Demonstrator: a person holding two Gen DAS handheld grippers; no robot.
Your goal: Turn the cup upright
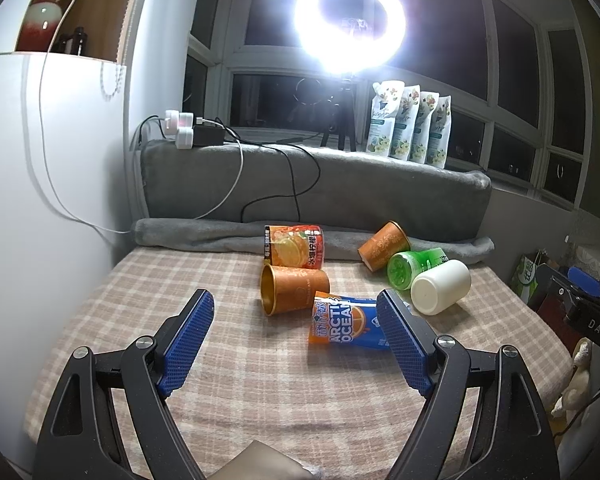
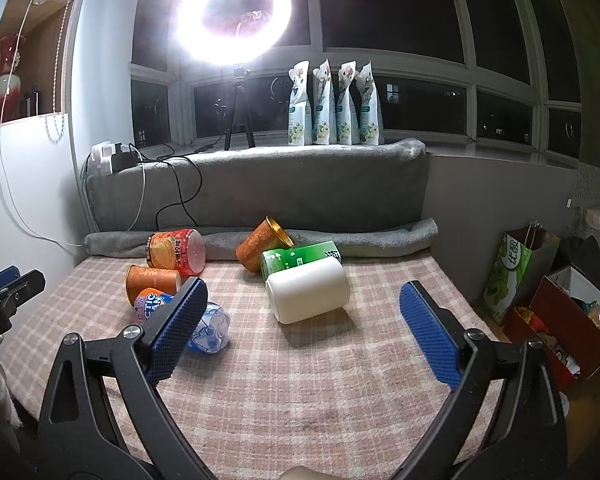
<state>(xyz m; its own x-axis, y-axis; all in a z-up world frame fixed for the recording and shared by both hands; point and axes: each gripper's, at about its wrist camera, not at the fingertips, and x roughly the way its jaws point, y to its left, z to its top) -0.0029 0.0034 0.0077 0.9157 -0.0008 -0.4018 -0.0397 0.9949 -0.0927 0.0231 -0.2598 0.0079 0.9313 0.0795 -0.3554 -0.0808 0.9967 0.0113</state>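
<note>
Several cups lie on their sides on the checked cloth (image 1: 220,380). A white cup (image 1: 440,286) (image 2: 307,296) lies at the right, a green cup (image 1: 410,268) (image 2: 296,258) behind it, an orange-gold cup (image 1: 384,245) (image 2: 262,243) further back. Another orange cup (image 1: 292,289) (image 2: 152,280) lies with its mouth toward me, an orange-print cup (image 1: 296,247) (image 2: 176,254) behind it. A blue Arctic Ocean cup (image 1: 346,324) (image 2: 180,316) lies nearest. My left gripper (image 1: 296,340) is open and empty, short of the blue cup. My right gripper (image 2: 304,328) is open and empty, just in front of the white cup.
A grey cushion (image 1: 320,188) and a rolled grey blanket (image 2: 360,236) bound the back of the cloth. A ring light on a tripod (image 2: 236,20) and several pouches (image 2: 334,108) stand on the sill. A green bag (image 2: 516,272) and red boxes (image 2: 572,320) stand at the right.
</note>
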